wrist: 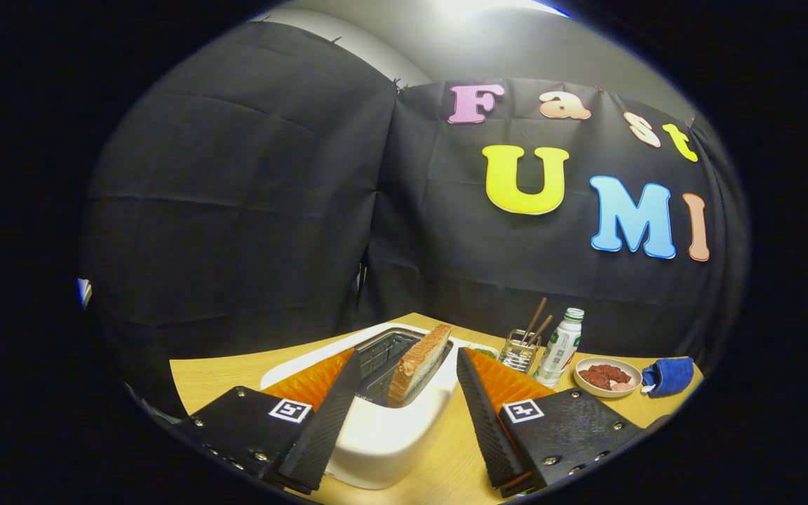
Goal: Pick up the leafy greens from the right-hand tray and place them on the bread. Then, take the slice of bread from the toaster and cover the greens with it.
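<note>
A white toaster stands on the wooden table, right between and under my two fingers. One toasted slice of bread stands upright in its right slot, poking above the top. The left slot looks dark and empty. My gripper is open, its black fingers with orange backing spread on either side of the toaster top; the slice is in the gap but neither pad touches it. A bit of green peeks out just behind the right finger, mostly hidden.
Beyond the right finger stand a wire holder with chopsticks, a white bottle with a green cap, a small dish of red food and a blue cloth. Black booth cloth closes off the back of the table.
</note>
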Available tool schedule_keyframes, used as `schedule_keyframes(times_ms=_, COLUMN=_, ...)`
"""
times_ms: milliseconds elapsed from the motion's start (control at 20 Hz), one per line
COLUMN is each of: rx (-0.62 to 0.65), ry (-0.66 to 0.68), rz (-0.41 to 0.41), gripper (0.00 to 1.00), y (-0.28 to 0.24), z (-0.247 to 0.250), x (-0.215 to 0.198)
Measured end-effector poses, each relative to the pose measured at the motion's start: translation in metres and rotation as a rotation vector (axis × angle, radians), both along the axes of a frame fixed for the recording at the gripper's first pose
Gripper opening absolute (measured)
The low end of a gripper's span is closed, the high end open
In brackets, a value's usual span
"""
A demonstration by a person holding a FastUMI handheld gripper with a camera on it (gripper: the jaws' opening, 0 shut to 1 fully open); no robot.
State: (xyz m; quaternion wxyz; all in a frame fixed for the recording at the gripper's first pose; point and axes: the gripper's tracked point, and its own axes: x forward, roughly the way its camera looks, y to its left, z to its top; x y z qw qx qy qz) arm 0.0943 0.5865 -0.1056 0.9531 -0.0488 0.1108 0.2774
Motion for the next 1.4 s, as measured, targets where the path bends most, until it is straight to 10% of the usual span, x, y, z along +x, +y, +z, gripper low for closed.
schedule_keyframes(times_ms=150, rx=0.011, ry=0.009, rz=-0.018, gripper=0.74, y=0.003, z=-0.004, x=0.008)
schedule_keyframes(times_ms=400, rx=0.067, ry=0.035, rz=0.002, gripper=0.11, y=0.007, z=-0.003, x=0.004)
schedule_keyframes(times_ms=1400, rx=0.303, ry=-0.05, rz=-0.039, gripper=0.11, y=-0.098, z=0.074, x=-0.006)
